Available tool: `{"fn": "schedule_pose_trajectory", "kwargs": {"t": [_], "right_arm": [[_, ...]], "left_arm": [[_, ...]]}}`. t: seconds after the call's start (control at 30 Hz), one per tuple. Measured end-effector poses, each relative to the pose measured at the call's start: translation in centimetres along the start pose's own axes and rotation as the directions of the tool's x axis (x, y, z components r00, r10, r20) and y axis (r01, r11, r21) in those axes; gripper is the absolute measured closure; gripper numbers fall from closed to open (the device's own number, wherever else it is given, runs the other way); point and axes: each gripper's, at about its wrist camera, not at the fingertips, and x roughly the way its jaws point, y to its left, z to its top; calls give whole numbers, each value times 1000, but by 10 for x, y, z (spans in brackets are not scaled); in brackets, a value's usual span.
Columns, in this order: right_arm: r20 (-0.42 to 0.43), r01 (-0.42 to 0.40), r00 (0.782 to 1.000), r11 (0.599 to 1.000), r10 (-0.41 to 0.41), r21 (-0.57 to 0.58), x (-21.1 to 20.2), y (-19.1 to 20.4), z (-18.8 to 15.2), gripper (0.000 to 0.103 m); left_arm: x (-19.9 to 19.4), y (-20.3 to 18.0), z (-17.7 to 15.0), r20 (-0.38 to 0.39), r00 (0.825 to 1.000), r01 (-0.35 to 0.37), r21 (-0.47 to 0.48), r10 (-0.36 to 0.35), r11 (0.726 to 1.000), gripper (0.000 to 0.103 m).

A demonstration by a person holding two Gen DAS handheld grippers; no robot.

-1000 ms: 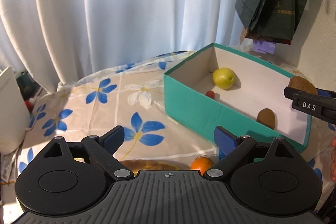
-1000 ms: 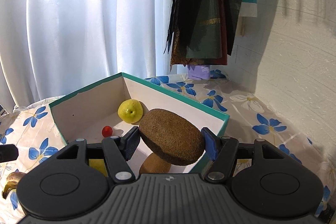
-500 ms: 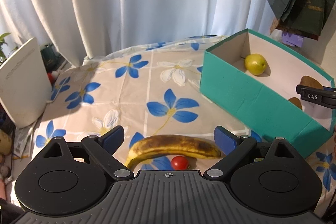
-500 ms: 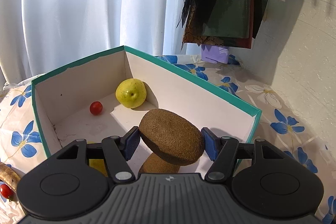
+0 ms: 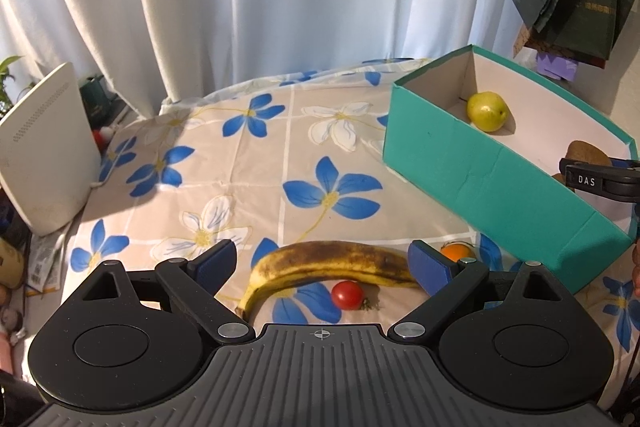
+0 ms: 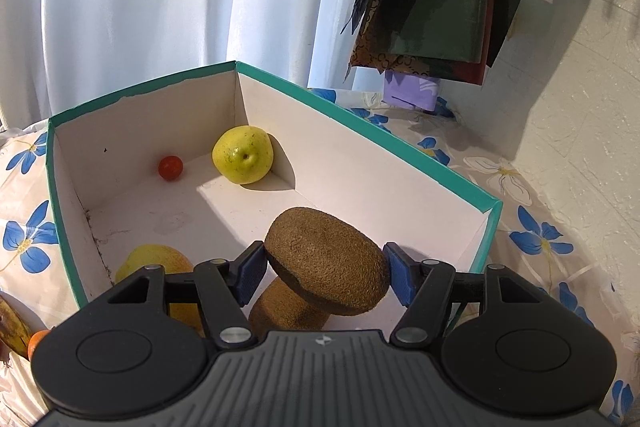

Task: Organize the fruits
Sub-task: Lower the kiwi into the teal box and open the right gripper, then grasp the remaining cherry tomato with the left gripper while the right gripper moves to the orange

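My right gripper (image 6: 325, 269) is clamped about half-wide on a fuzzy brown oval kiwi (image 6: 326, 261), both blue pads pressing its ends, over the near end of the teal cardboard box with white inside (image 6: 360, 123). The kiwi's long axis runs 10 to 4 o'clock, tilted. A second brown kiwi (image 6: 286, 309) lies right beneath it. My left gripper (image 5: 324, 263) hangs released and empty above the spotted yellow banana (image 5: 332, 267), which lies 9 to 3.
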Motion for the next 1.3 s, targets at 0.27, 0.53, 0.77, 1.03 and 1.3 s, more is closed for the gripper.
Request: {"fn": "schedule_pose_trajectory", "kwargs": {"t": [0.27,0.53,0.77,1.03,1.3], "right_arm": [[3,-9,1000,1000,9,3,0,0,1,37],[93,-27,995,999,23,43,-32,-4,3,21],[185,-84,981,989,61,120,-105,-7,-28,11],[119,-95,990,989,81,112,-135,10,-59,11],[105,-89,991,991,78,101,-149,16,-66,11]], "left_arm": [[0,5,-2,-6,1000,-4,-10,4,1000,7],[-1,13,-16,29,999,41,52,-42,998,3],[7,13,-44,56,990,117,154,-127,981,3],[33,-10,-60,25,990,131,170,-138,977,6],[64,-18,-66,-37,995,98,123,-94,988,15]]}}
